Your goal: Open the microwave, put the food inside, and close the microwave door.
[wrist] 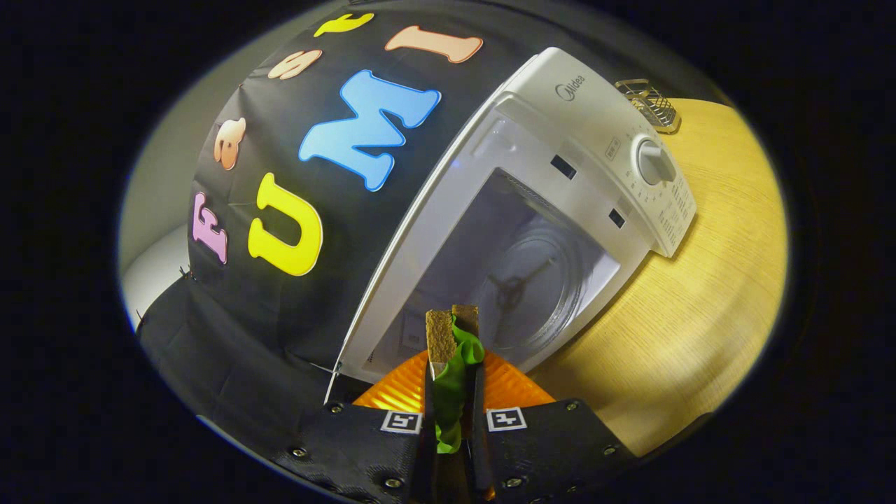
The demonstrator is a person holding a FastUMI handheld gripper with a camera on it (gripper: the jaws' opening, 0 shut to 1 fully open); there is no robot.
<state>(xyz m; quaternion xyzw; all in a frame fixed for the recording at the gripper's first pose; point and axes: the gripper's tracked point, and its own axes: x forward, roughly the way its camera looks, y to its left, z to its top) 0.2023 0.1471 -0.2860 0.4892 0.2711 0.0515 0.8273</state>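
Observation:
The white microwave (595,140) stands on the wooden table (700,294) with its door swung open, so the cavity and its glass turntable (525,280) show. My gripper (453,327) is just in front of the cavity mouth, tilted against the scene. Its brown-padded fingers (439,339) are shut on a soft green food piece (455,381) that runs down between them. An orange ribbed dish (392,392) lies right behind and under the fingers. Whether the dish is held too I cannot tell.
The control panel with a round knob (654,162) sits on the microwave's right side. A small wire rack (647,105) stands on the table beyond the microwave. Bare wood stretches to the right of the oven.

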